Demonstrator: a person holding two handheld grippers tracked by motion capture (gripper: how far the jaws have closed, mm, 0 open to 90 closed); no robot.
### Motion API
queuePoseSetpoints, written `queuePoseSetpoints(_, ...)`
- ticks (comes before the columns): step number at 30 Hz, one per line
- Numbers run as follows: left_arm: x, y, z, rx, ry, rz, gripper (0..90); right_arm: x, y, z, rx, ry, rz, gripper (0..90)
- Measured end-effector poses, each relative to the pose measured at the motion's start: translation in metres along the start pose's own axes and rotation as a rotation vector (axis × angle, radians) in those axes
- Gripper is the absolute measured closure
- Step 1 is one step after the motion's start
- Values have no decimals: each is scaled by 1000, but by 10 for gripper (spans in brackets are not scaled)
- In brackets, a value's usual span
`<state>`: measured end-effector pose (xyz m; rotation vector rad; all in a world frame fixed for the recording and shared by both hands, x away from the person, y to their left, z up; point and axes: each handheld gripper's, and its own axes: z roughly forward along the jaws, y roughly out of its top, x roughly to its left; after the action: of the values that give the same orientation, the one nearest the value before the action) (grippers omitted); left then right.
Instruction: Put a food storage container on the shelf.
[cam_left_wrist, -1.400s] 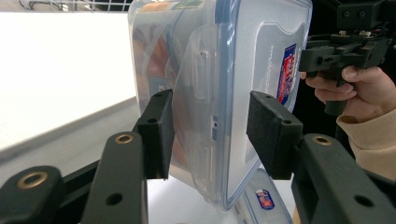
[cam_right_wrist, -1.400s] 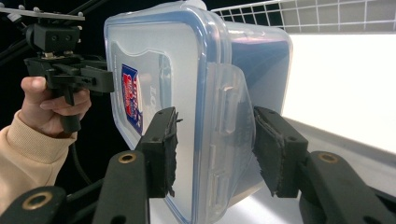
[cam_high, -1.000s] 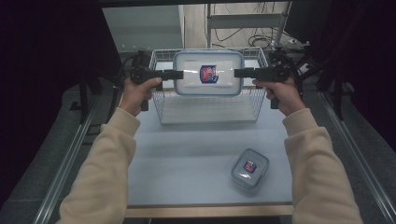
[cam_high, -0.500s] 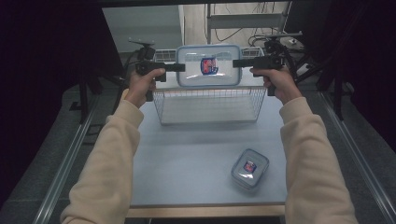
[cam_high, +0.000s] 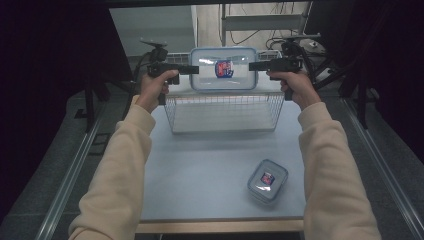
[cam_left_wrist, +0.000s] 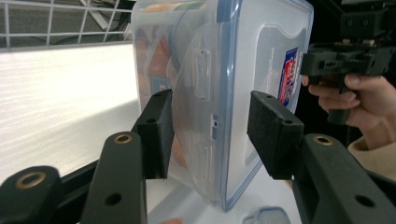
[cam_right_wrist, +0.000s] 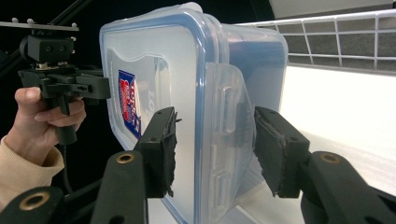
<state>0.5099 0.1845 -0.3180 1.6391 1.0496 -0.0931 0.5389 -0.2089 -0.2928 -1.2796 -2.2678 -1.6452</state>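
- The worktop was a pale grey-blue slab with a light wooden front edge, smooth and matt, standing in a dim room with dark curtains to both sides and grey carpet on the floor.
- Behind the wire basket lay cables and a metal frame, too dim to make out further.
- The wire basket was one open rectangular cage of thin white-coated mesh, standing on the far part of the worktop.
- There were two food boxes, both of clear plastic with rounded corners, blue-rimmed snap lids and a red-and-blue sticker on the lid.
- The large box was held in the air above the far edge of the wire basket, tipped so that its lid faced the high camera.
- The small box lay flat on the worktop, well in front of the wire basket and towards its right side.
- There were two black grippers with foam-like pads.
- The left gripper stood about half open, clamped on the left short end of the large box across its side clasp.
- The right gripper stood likewise about half open, pressed on the right short end over the other clasp.
- Two cream, soft-looking sleeves reached in towards the wire basket.
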Motion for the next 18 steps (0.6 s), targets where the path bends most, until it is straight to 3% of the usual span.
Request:
queuePoseSetpoints(6, 6, 3, 4, -24, -16, -78, 521, -2, 1, 4, -20, -15, 52, 483)
queuePoseSetpoints(11, 14, 7, 8, -40, -23, -134, 513, -6, 4, 9, -34, -33, 131, 473)
queuePoseSetpoints(15, 17, 9, 13, -51, 42, -128, 503, -11, 3, 15, -52, -49, 198, 445)
queuePoseSetpoints(16, 18, 9, 14, -50, 40, -129, 510, -12, 3, 17, -49, -57, 209, 421)
queuePoseSetpoints(18, 22, 8, 17, -52, 53, -139, 471, -14, 2, 20, -63, -111, 235, 448)
